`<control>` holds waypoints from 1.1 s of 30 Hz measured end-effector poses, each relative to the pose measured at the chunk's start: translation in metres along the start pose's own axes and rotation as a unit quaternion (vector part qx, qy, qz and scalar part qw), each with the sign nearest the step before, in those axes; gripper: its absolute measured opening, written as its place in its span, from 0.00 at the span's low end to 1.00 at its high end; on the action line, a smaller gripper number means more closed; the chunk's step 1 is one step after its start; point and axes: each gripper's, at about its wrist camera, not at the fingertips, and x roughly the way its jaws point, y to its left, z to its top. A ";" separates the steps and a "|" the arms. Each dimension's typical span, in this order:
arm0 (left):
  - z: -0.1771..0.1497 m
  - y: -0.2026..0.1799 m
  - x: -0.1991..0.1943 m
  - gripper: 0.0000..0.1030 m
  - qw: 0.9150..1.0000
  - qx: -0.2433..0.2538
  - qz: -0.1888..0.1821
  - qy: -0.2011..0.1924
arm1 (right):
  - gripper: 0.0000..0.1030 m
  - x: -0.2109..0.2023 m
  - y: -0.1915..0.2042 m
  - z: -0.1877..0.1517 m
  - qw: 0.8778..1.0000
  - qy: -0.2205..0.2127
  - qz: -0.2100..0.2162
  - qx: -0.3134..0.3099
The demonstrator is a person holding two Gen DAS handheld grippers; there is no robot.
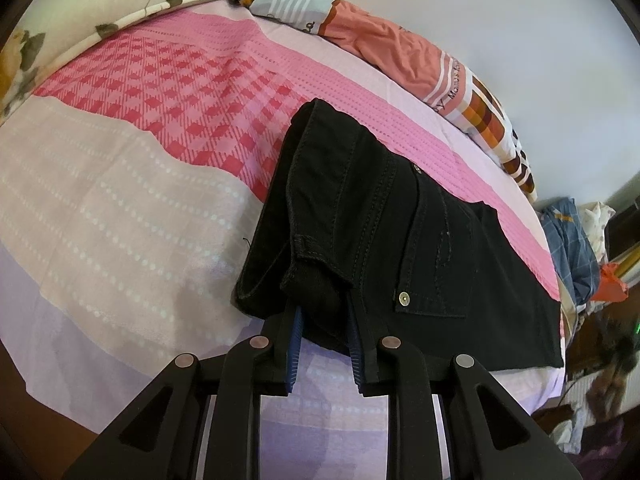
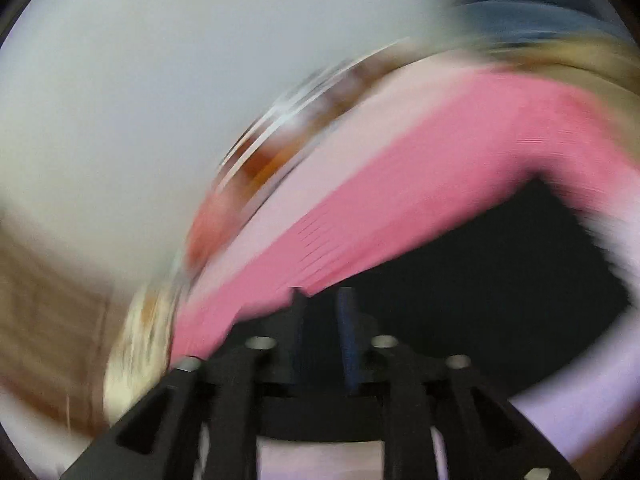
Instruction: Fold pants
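Black pants (image 1: pixel 404 236) lie on a pink and white bedspread (image 1: pixel 132 200), folded lengthwise, back pocket and rivets up. My left gripper (image 1: pixel 324 320) is shut on the waistband end of the pants, fabric bunched between its blue pads (image 1: pixel 295 344). The right wrist view is heavily motion-blurred. My right gripper (image 2: pixel 324 312) sits at the edge of the black pants (image 2: pixel 480 300), with dark fabric between its narrow-set fingers, seemingly clamped on it.
A floral pillow (image 1: pixel 80 4) lies at the bed's far left. An orange and checked quilt (image 1: pixel 420 56) runs along the far edge by the wall. Piled clothes (image 1: pixel 580 248) sit beyond the bed's right end. Wooden floor (image 1: pixel 60 432) shows at lower left.
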 end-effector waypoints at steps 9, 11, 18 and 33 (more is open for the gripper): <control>0.001 0.001 0.002 0.23 1.000 0.010 -0.008 -0.003 | 0.45 0.235 0.146 -0.008 0.929 0.194 0.003 -0.315; 0.001 0.001 0.002 0.23 1.000 0.013 -0.009 -0.004 | 0.45 0.255 0.150 -0.008 0.919 0.210 0.010 -0.334; 0.001 0.001 0.003 0.24 1.000 0.022 -0.011 -0.006 | 0.45 0.306 0.147 -0.010 0.883 0.283 -0.010 -0.375; 0.000 0.003 0.003 0.29 0.999 0.033 -0.010 -0.022 | 0.06 0.325 0.148 -0.016 0.887 0.242 -0.027 -0.391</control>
